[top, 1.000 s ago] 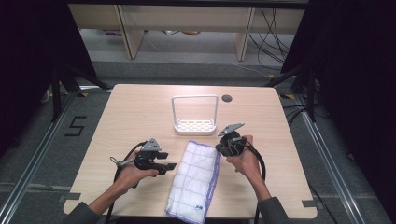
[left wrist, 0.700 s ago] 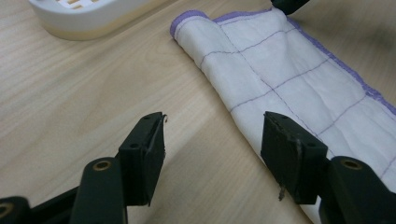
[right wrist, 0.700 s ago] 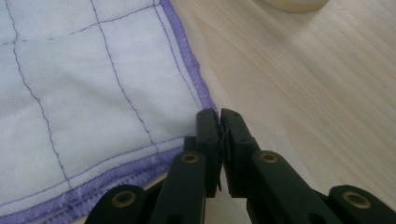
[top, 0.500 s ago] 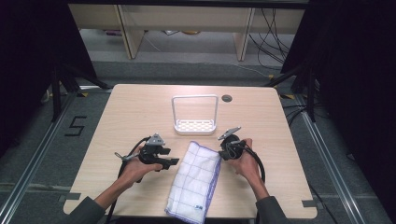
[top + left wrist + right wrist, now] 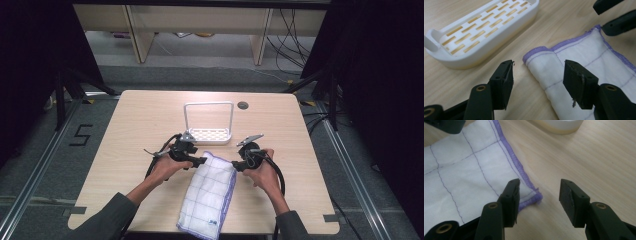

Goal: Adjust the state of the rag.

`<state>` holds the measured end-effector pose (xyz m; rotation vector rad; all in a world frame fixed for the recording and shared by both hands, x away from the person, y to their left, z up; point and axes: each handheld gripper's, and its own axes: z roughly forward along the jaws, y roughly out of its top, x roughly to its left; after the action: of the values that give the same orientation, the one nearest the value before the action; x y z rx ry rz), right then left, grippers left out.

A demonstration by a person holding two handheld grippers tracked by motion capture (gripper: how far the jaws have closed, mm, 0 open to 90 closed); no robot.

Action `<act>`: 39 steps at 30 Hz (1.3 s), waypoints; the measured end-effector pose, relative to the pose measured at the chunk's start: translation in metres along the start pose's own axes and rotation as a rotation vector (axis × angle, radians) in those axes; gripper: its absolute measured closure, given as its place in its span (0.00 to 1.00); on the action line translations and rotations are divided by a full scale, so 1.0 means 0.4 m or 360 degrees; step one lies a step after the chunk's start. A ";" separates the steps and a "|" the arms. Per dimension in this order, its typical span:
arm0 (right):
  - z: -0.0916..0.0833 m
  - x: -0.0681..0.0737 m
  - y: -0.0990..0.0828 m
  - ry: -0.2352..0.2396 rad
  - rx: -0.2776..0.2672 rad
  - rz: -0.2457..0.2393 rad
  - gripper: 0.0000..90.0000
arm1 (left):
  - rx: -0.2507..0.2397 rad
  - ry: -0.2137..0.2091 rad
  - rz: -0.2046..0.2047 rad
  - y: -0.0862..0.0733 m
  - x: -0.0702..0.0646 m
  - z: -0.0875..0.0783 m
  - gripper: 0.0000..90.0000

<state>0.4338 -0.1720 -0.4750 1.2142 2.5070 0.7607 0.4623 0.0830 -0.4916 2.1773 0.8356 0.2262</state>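
A folded white cloth (image 5: 210, 200) with purple edging lies on the table's near middle. My left gripper (image 5: 201, 161) stands open low at its far left corner. In the left gripper view that corner (image 5: 541, 53) lies just ahead of the left gripper (image 5: 537, 75), whose pads are not touching it. My right gripper (image 5: 235, 165) is at the far right corner. Its jaws have just been opening. In the right gripper view the corner (image 5: 531, 195) lies between them beside the left finger (image 5: 511, 197), unpressed. The right gripper (image 5: 539, 191) is open.
A white slotted rack (image 5: 209, 134) with a tall handle stands just beyond the cloth, close to both grippers; it shows as the slotted rack (image 5: 486, 27) in the left gripper view. A round cable hole (image 5: 243, 105) sits at the back of the wooden table (image 5: 145, 115).
My left gripper has moved rightward to the cloth's far left corner. The right hand has stayed at the far right corner.
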 end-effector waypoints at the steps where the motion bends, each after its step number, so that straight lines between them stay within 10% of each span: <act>1: 0.005 -0.001 0.000 -0.0008 -0.0009 -0.0023 0.57 | -0.0002 0.0007 -0.0001 0.004 0.001 0.005 0.45; 15: 0.035 0.003 -0.009 -0.0003 0.0054 0.0053 0.57 | 0.0108 0.0026 0.0076 0.016 -0.001 0.069 0.49; 25: 0.043 0.007 -0.010 0.0097 0.0043 0.0054 0.83 | 0.0061 -0.0054 0.0146 0.009 -0.018 0.070 0.85; 39: 0.048 0.022 0.035 0.0175 -0.0070 -0.0021 0.94 | -0.0094 -0.0055 0.0106 -0.016 0.007 -0.025 0.93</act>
<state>0.4458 -0.1513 -0.4834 1.1702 2.5679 0.8972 0.4571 0.0938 -0.4897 2.1500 0.7291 0.2430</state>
